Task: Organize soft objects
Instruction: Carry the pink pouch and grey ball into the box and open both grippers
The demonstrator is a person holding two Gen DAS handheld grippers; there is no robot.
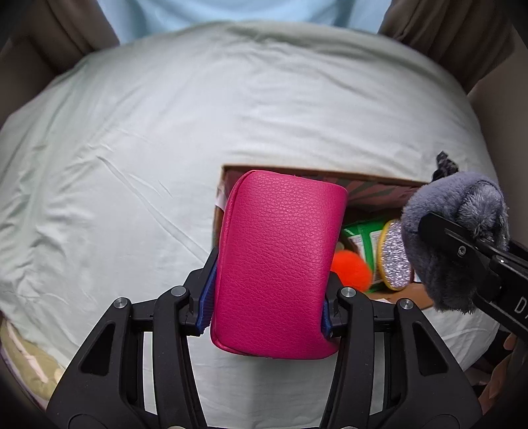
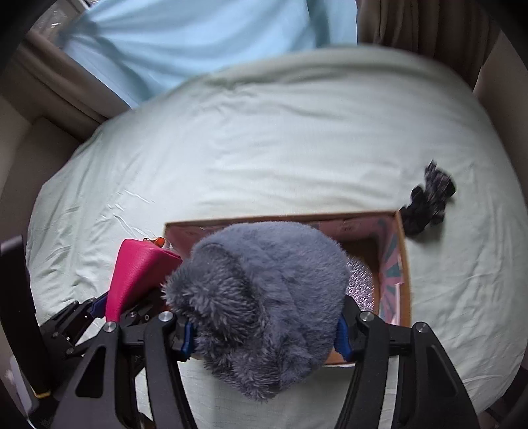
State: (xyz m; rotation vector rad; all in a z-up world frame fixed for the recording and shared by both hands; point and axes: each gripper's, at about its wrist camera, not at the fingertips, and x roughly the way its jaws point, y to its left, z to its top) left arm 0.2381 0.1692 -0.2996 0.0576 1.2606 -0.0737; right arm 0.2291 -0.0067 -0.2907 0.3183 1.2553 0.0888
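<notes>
My left gripper (image 1: 269, 307) is shut on a pink leather-look pouch (image 1: 280, 260), held above the left end of an open cardboard box (image 1: 316, 173) on the bed. My right gripper (image 2: 264, 333) is shut on a grey furry plush (image 2: 264, 297), which hangs over the box (image 2: 404, 264) opening. The plush (image 1: 458, 237) and the right gripper also show at the right of the left wrist view. The pouch (image 2: 138, 277) and the left gripper (image 2: 109, 310) appear at the left of the right wrist view. Inside the box lie an orange pompom (image 1: 351, 269), a glittery silver oval (image 1: 396, 260) and a green packet (image 1: 361, 236).
A pale green sheet (image 1: 165, 132) covers the bed. A small dark fabric item (image 2: 427, 201) lies on the sheet just beyond the box's far right corner. Brown curtains (image 1: 445, 29) and a light blue surface stand behind the bed. A hand (image 1: 498, 379) shows at lower right.
</notes>
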